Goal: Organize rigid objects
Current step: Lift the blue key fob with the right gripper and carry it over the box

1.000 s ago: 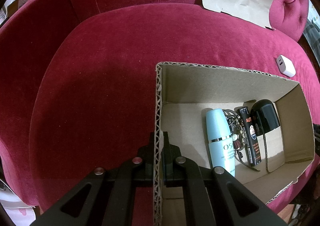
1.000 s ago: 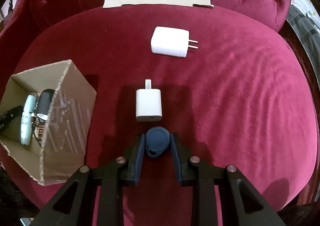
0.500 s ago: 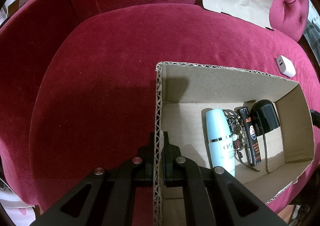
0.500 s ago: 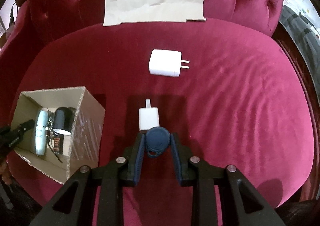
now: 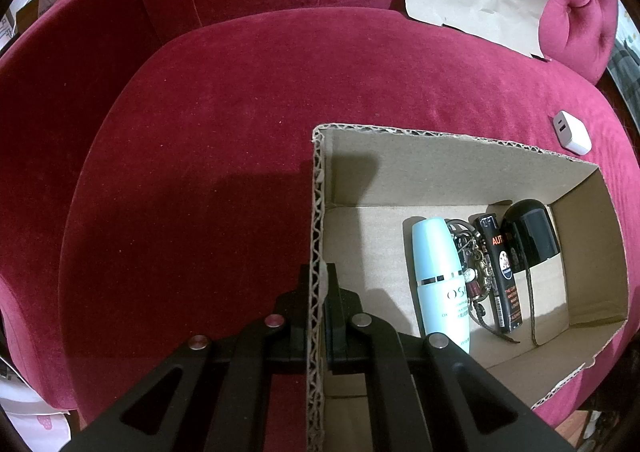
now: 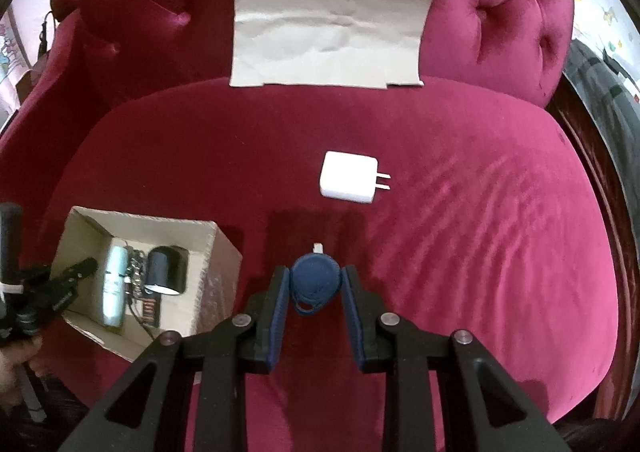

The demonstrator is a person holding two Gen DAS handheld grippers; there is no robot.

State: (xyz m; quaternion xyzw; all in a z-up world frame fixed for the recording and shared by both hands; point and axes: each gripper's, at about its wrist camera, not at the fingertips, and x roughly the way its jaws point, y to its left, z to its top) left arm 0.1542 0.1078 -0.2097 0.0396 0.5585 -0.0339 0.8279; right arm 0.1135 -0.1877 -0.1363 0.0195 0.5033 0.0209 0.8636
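My right gripper (image 6: 315, 284) is shut on a round dark-blue key fob (image 6: 314, 280), held well above the red velvet seat. Beneath it a small white charger (image 6: 318, 248) is almost hidden behind the fob. A larger white plug adapter (image 6: 349, 182) lies farther back on the seat. My left gripper (image 5: 318, 284) is shut on the near wall of the cardboard box (image 5: 318, 211). Inside the box lie a pale-blue bottle (image 5: 438, 276), a key bunch (image 5: 472, 268), a black tube (image 5: 500, 276) and a black cap-shaped item (image 5: 530, 234). The box (image 6: 208, 276) sits at the left in the right wrist view.
A sheet of brown paper (image 6: 332, 35) leans on the tufted backrest (image 6: 500, 19). A small white charger (image 5: 572, 133) lies on the seat right of the box in the left wrist view. The seat's front edge drops off close by; a hand holds the left tool (image 6: 24, 308).
The right gripper has risen with the blue fob; the seat, chargers and box look smaller and farther. The left gripper and box have not moved.
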